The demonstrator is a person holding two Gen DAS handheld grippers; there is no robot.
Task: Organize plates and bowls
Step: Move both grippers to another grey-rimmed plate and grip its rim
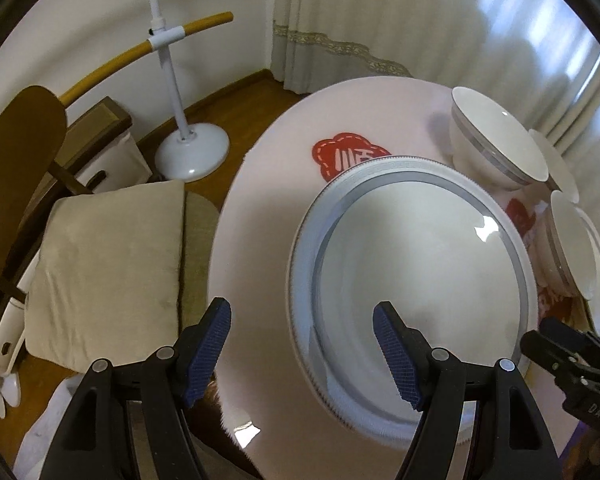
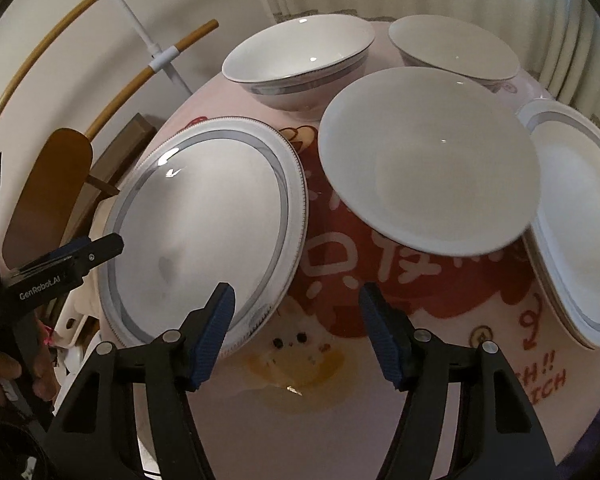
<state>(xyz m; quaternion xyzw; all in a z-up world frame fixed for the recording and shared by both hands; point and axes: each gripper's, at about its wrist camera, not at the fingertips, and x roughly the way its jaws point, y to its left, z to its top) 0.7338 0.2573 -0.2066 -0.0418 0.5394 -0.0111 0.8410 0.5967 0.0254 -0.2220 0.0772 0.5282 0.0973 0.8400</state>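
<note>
Porcelain rimmed plate [image 1: 416,276] lies flat on the table [image 1: 268,200]: stiff, glossy, likely slippery and breakable. Left gripper [image 1: 302,354], jaws apart and empty, straddles its near rim, the best hold.

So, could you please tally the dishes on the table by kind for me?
Grey-banded plates: 2 (one at left, one at right)
Plain white plates: 1
Bowls: 2 (left, right)
Total: 5
</note>
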